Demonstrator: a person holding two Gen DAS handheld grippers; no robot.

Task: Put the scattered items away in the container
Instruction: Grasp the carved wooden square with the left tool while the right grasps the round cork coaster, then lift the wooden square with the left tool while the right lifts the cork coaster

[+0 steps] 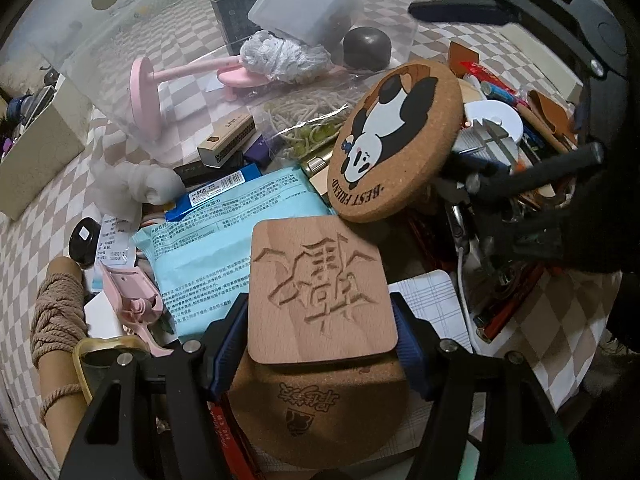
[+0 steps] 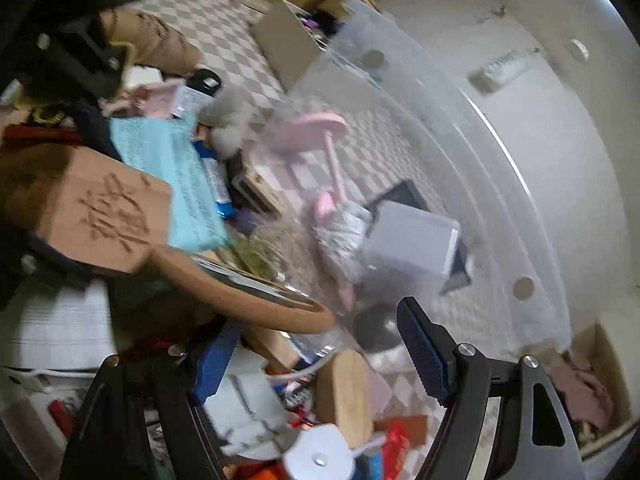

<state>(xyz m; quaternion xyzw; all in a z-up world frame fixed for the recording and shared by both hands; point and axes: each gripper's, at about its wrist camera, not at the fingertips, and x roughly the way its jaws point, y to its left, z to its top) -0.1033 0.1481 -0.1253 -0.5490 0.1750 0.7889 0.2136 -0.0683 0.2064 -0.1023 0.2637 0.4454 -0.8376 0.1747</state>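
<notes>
Clutter crowds the desk [image 1: 24, 264] up to the clear container [image 1: 132, 52]. Left gripper [image 1: 320, 344] jaws clamp the square wooden coaster [image 1: 320, 280]; right gripper [image 2: 320, 364] jaws stand apart, empty.

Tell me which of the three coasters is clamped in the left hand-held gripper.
The square wooden coaster with the carved character. The panda cork coaster leans beyond it, unheld; the plain cork coaster lies beneath.

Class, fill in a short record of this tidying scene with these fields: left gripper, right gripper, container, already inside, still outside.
left gripper: left gripper shut on carved wooden coaster
right gripper: right gripper open, nothing pressed between its pads
container: clear plastic bin, lying open beside the pile
already inside: pink stand, grey box
still outside: panda cork coaster, blue wipes pack
</notes>
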